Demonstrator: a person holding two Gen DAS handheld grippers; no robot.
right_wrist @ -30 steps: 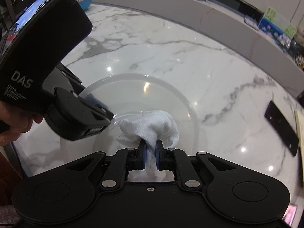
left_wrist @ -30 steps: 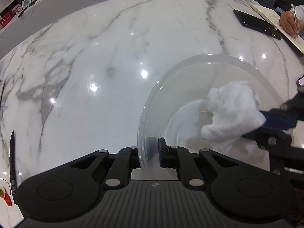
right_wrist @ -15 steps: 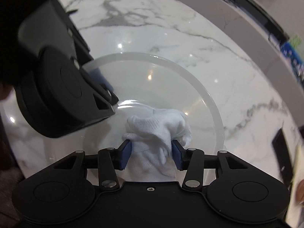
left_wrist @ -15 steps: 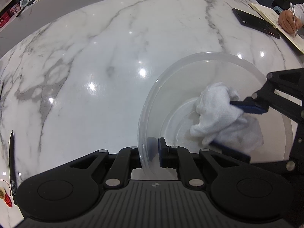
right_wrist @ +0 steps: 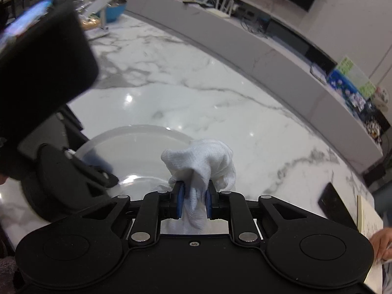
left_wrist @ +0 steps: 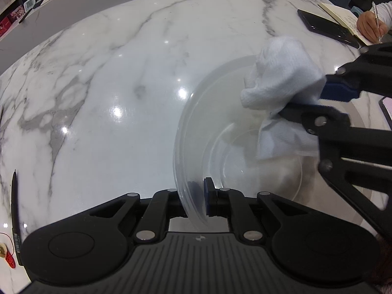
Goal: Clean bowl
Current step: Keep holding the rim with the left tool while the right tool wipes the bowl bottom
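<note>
Marble worktop (left_wrist: 122, 78), white with grey veins, is seen stretching ahead of both tools. Just ahead of the left hand-held gripper (left_wrist: 196, 199) a clear plastic bowl (left_wrist: 196, 132) is set on the stone, its near rim pinched between the blue pads, one finger inside the wall and one outside. To the right of that tool, the right hand-held gripper (right_wrist: 192, 202) is clenched on a bunched white cloth (right_wrist: 203, 161), which is held above the far side of the bowl; whether cloth and bowl are touching cannot be told. Beyond the bowl, at the far right, a dark phone (left_wrist: 325, 27) is laid beside an open notebook (left_wrist: 341, 17), over which a bystander's hand (left_wrist: 370, 25) is held with a pen. Left of the left tool, a black pen (left_wrist: 14, 210) is seen at the edge.
</note>
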